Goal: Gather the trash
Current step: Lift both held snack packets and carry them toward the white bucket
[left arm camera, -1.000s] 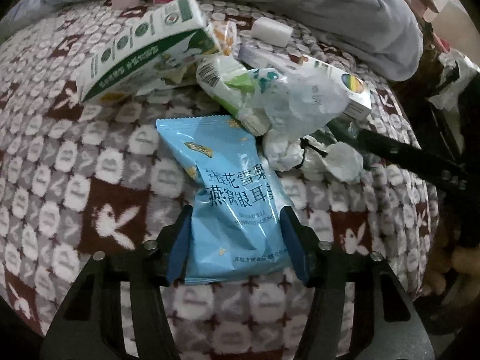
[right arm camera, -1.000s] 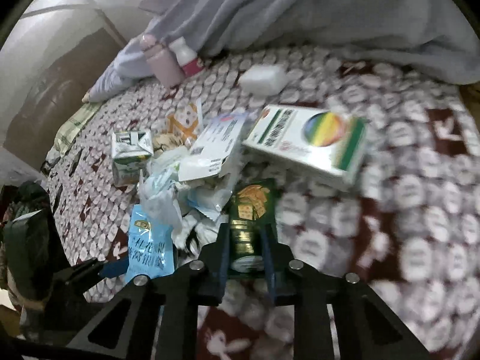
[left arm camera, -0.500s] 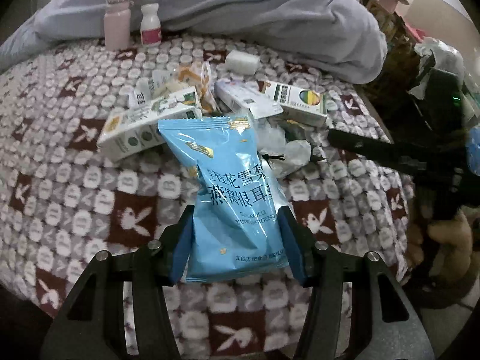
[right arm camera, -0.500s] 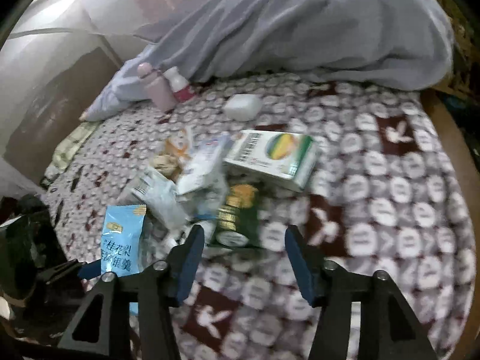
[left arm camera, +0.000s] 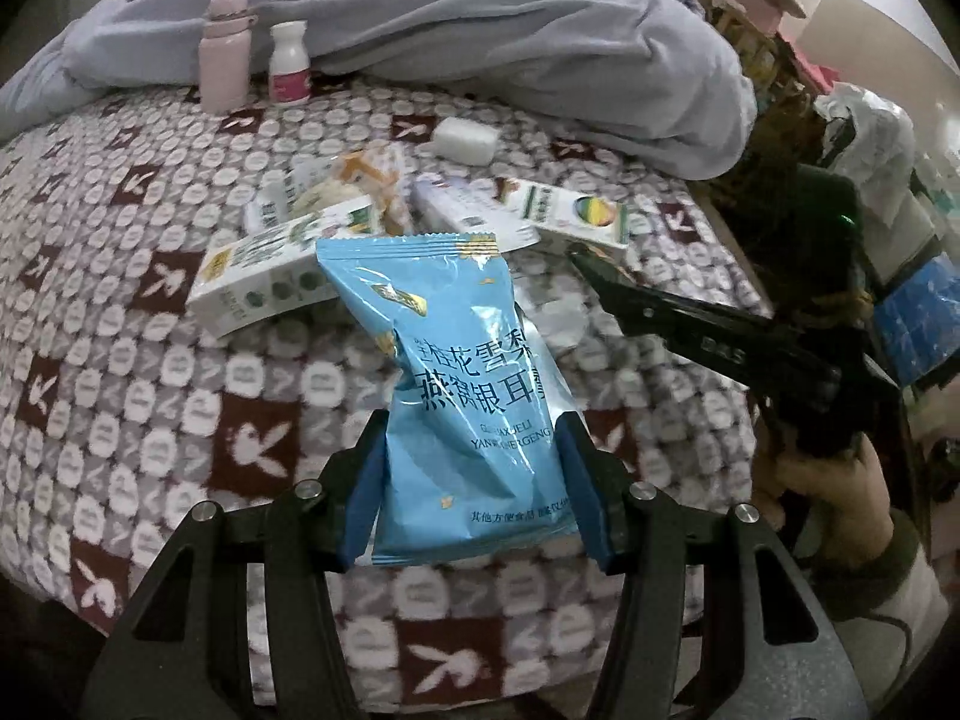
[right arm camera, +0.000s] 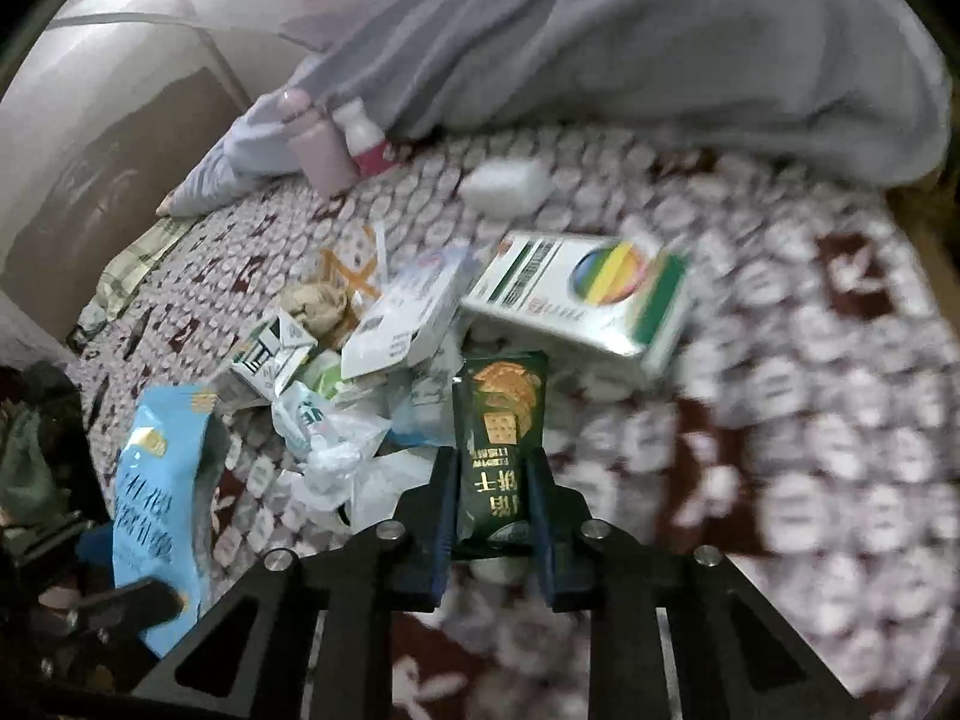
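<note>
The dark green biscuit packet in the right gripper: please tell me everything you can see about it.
The dark green biscuit packet is a slim, glossy wrapper that looks like plastic film. It shows a picture of square crackers and pale lettering, which reads upside down in the right wrist view. The right gripper is shut on its lower half, one blue pad on each long side. Its far end points toward the pile of trash and lies near the white box with a rainbow circle; whether they touch is unclear.
</note>
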A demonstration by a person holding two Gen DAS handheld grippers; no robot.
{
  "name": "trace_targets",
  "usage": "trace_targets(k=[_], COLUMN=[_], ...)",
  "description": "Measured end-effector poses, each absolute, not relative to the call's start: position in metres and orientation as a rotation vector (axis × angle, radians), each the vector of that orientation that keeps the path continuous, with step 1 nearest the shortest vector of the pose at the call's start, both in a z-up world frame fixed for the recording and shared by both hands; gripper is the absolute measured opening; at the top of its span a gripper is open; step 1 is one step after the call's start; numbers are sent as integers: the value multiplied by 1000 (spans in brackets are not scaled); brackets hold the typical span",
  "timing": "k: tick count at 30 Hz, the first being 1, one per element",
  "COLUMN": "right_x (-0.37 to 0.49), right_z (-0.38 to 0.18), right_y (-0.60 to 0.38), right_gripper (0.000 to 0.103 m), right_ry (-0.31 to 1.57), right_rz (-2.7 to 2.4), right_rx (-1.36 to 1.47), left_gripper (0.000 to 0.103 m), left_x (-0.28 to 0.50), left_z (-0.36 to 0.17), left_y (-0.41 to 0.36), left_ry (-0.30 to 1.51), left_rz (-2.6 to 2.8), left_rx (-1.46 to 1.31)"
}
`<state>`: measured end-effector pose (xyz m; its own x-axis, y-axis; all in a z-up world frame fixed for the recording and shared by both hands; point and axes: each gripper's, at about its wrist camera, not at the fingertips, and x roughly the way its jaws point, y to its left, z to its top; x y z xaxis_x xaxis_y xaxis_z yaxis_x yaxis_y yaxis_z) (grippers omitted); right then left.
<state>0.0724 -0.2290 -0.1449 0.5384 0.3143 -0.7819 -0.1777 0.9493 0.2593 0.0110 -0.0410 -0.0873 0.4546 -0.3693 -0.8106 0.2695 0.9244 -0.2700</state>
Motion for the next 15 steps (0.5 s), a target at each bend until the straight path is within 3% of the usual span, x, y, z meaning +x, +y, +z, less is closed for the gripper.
trace_targets(k=[15], right_x=[4], right_z=[-88], right_y=[-302], right_gripper=[21], right_ry=[836], right_rz=[172], right_rx=[140], left_gripper=[53], left_x=[13], left_z=[-61], left_y=[-125], left_ry=[972], left_rz=[-529], left_rx=[-32])
